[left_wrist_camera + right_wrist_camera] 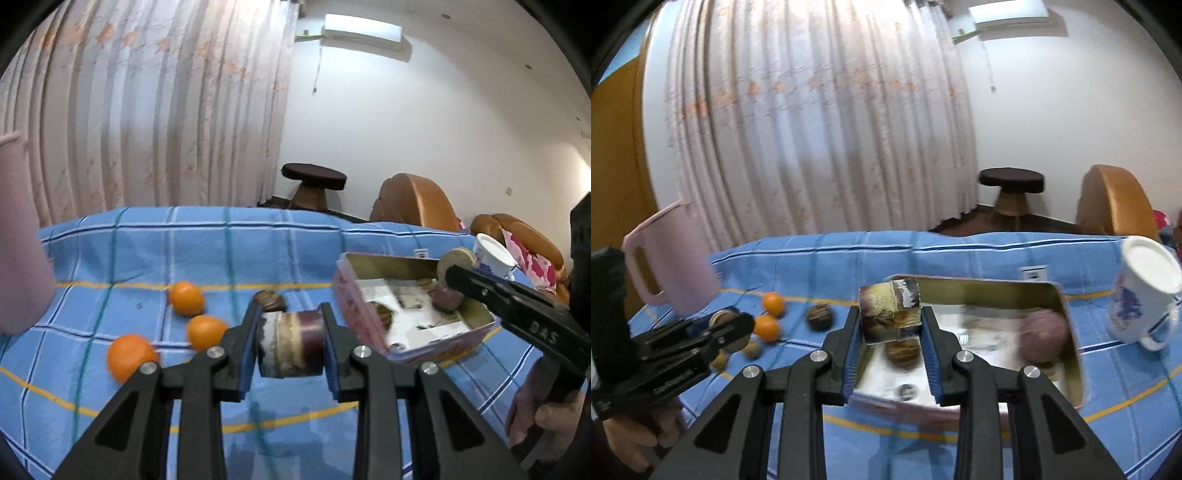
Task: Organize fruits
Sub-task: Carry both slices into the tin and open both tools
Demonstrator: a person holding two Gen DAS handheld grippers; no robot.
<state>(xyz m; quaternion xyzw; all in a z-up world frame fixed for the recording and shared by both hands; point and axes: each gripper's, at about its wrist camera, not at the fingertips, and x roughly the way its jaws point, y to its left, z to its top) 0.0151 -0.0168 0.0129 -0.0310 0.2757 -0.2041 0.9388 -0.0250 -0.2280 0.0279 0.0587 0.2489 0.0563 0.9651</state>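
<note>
Our left claw (pixel 291 343) squeezes a purple and cream stub (pixel 291 345) between its blue pads, held up over the blue cloth (pixel 147 251). Just past it lies a dark brown fruit (pixel 271 300), and three oranges (pixel 186 297) sit on the cloth to the left of the claw. To the right is the tin (pixel 476 332), and a pink jug (pixel 18 236) stands at the far left edge.

Our right claw (pixel 891 325) grips a second stub (pixel 890 314) above the near end of the tin (pixel 1067 332). Inside the tin we see a brown fruit (pixel 903 351) right under the stub and a round purple fruit (pixel 1044 335) near the far right wall. A white mug (pixel 1141 295) with blue marks stands just right of the tin. On the left, oranges (pixel 767 326) and some small brown fruits (pixel 752 349) lie on the cloth beside the other claw.
</note>
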